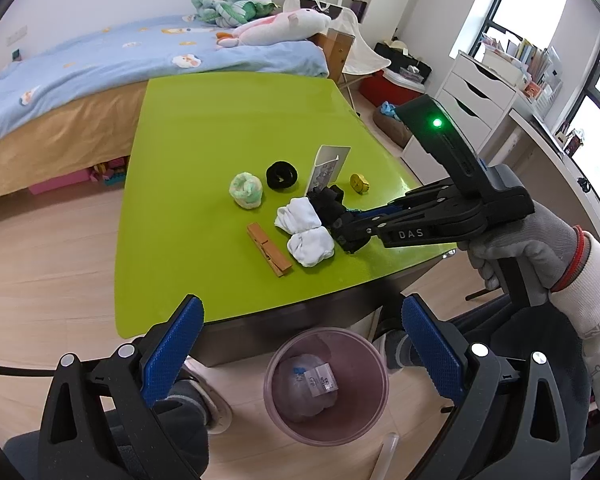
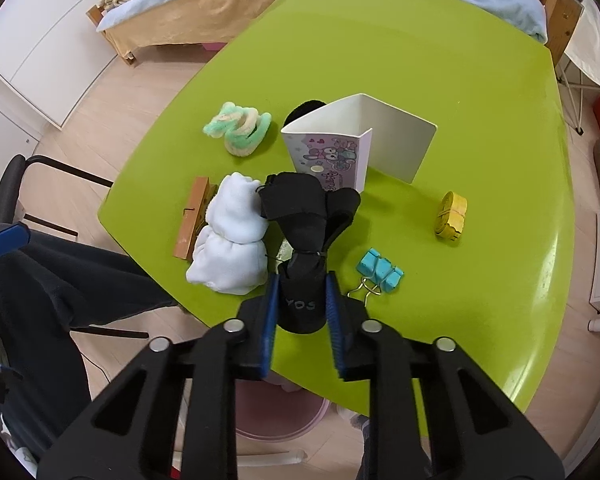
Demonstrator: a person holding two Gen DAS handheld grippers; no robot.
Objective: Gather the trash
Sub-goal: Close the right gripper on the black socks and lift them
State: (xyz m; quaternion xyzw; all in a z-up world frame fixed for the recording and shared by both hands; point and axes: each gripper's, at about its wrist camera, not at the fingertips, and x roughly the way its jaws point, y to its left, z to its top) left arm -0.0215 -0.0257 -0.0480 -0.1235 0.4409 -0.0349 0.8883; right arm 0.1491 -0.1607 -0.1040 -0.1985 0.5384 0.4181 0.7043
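My right gripper point(image 2: 303, 278) is shut on a black sock bundle point(image 2: 304, 216); its blue pads press on the bundle's near end, low over the green table point(image 2: 440, 80). In the left wrist view that gripper point(image 1: 334, 210) reaches in from the right, beside two white sock balls point(image 1: 306, 232). My left gripper point(image 1: 304, 320) stands open with nothing between its fingers, in front of the table's near edge and above a pink trash bin point(image 1: 276, 400) on the floor. The bin holds a crumpled bag and a small box.
On the table lie a green fluffy sock point(image 2: 240, 128), a folded card standing upright point(image 2: 400, 140), a black roll point(image 1: 282, 175), a yellow tape measure point(image 2: 452, 214), a wooden clothespin point(image 2: 192, 220) and blue binder clips point(image 2: 380, 270). A bed stands behind, drawers to the right.
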